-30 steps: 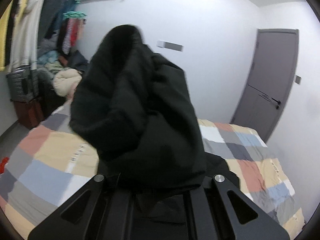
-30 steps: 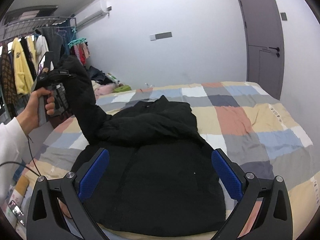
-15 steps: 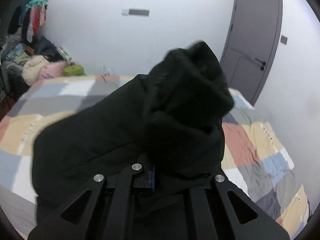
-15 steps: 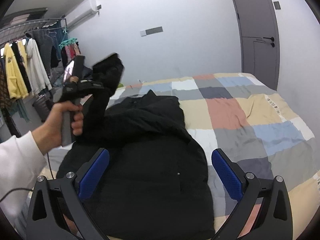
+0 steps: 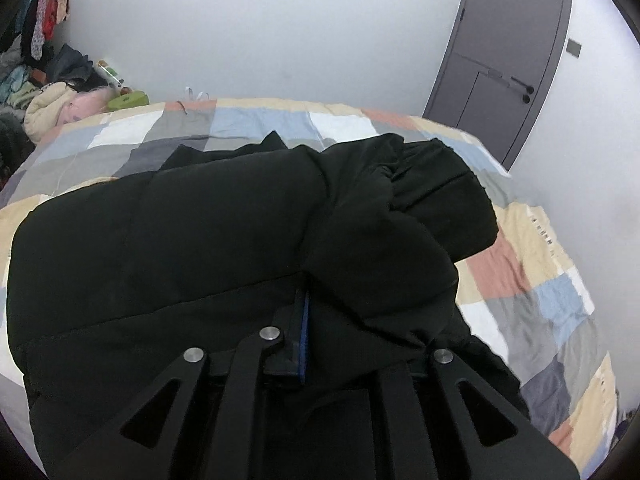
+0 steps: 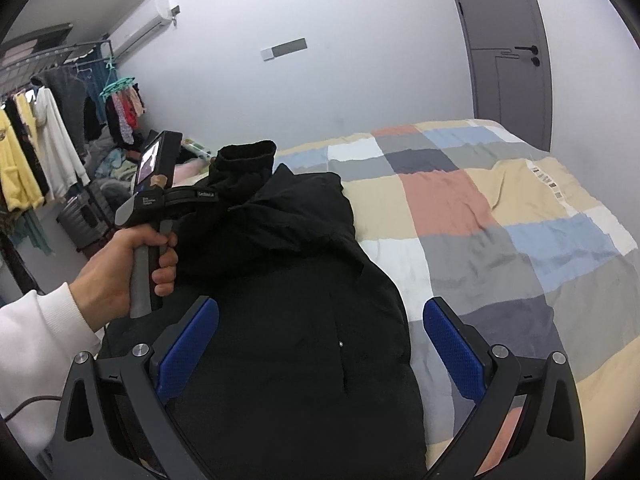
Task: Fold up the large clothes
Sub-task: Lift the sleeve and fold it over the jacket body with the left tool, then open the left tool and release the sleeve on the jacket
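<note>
Now the big black coat [image 6: 304,320] lies flat on the bed [image 6: 500,240], on the side by the clothes rack. The left tongs [image 5: 316,320] have one sleeve [image 5: 400,220] between them, and the sleeve is laid over the body of the coat. The jaws are very narrow and just starting to open, with cloth bunched around the one blue pad [image 5: 305,332] that shows. The right tongs [image 6: 320,344] stand wide, hold nothing, and hang over the lower part of the coat.

To do this step well, I think the sleeve should lie flat and straight across the chest before the left tongs let go all the way. The cuff [image 6: 246,156] sticks up above the left tongs, so it may flop back or stay in a lump. Pull the tongs back slowly so no cloth gets caught. The right tongs could press the body down so the coat does not slide.

The coat is thick and puffy, so folds may spring open.

Around the bed there is a clothes rack [image 6: 48,92] with hanging clothes, a pile of clothes [image 5: 44,96] at the far corner, and a grey door [image 6: 504,48]. None of these get in the way. The person's hand [image 6: 132,264] in a white sleeve [image 6: 36,340] holds the left tongs close by the right tongs, so the two could bump.
</note>
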Tool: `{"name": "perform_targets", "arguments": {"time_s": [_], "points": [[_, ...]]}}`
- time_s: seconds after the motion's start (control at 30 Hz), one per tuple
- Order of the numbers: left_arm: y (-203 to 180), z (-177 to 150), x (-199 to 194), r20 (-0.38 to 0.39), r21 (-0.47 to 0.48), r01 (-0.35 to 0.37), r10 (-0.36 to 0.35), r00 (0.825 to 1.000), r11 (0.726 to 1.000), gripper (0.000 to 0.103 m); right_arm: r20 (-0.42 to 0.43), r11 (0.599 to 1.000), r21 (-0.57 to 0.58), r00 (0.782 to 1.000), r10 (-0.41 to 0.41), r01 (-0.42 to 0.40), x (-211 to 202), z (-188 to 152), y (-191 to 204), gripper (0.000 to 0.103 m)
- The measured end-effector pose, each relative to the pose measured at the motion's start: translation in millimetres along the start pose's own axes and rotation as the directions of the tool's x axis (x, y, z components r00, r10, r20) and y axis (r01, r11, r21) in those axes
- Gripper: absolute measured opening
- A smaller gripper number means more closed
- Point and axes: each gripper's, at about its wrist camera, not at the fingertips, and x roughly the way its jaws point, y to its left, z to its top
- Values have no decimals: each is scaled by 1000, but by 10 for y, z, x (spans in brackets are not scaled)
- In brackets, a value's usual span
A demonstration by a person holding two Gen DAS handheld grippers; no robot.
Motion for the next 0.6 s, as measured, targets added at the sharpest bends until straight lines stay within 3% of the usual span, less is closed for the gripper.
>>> {"name": "perform_targets", "arguments": {"time_s": [0.07,0.13,0.17,0.4,0.6], "points": [[-13,-1,-65,9,-8,-3,3,1000,1000,25,9,1000,-8,1000,6,-6,-8,26,41,103],[-60,-24,-142,34,11,-61,61,998,998,76,18,1000,-17,1000,12,-12,-12,58,77,103],[-62,-46,-210,55,18,-71,70,996,997,85,19,1000,-18,1000,16,-15,0,77,82,103],[271,-96,-707,130,-45,-18,24,991,999,89,82,998,-45,996,40,-37,27,310,258,103],[929,-69,-966,158,-90,-145,158,975,985,89,125,988,-133,987,98,-81,493,645,550,103]]}}
